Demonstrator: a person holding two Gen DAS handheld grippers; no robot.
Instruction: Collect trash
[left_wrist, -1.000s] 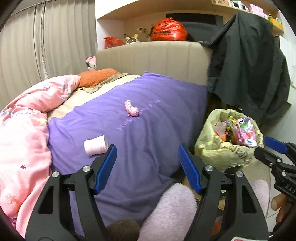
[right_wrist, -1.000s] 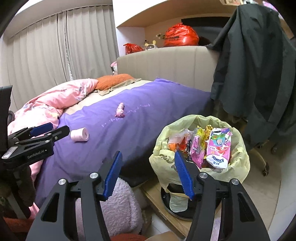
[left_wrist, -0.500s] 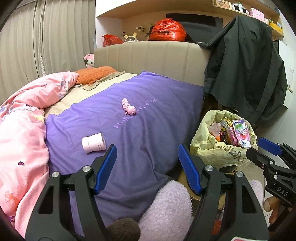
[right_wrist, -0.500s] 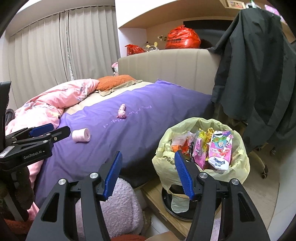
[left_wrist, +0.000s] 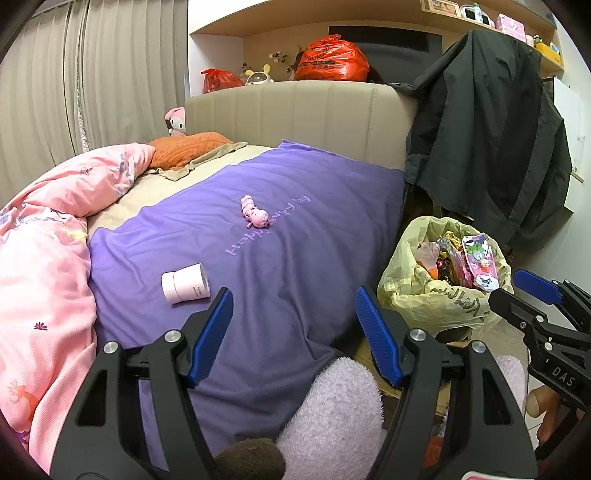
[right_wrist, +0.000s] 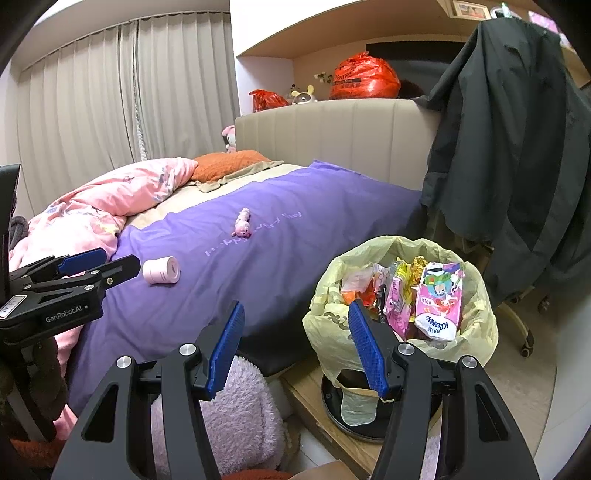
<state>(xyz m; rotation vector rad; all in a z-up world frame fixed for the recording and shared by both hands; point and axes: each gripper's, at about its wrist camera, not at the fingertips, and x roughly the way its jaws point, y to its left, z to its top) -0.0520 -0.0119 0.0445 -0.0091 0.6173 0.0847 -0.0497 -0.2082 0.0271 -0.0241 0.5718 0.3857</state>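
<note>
both grippers spread, empty; trash bin (right_wrist: 476, 314) full

I see a small pink cylindrical tube (left_wrist: 185, 283) lying on its side on the purple bedspread (left_wrist: 295, 258); beside the bed, a yellow-lined trash bin (right_wrist: 400, 314) brims with wrappers.

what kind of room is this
Most likely a lived-in bedroom. A bed with a purple blanket and padded headboard fills the view, a pink duvet is bunched at one side, and a lined trash bin full of wrappers stands on the floor beside it.
</note>
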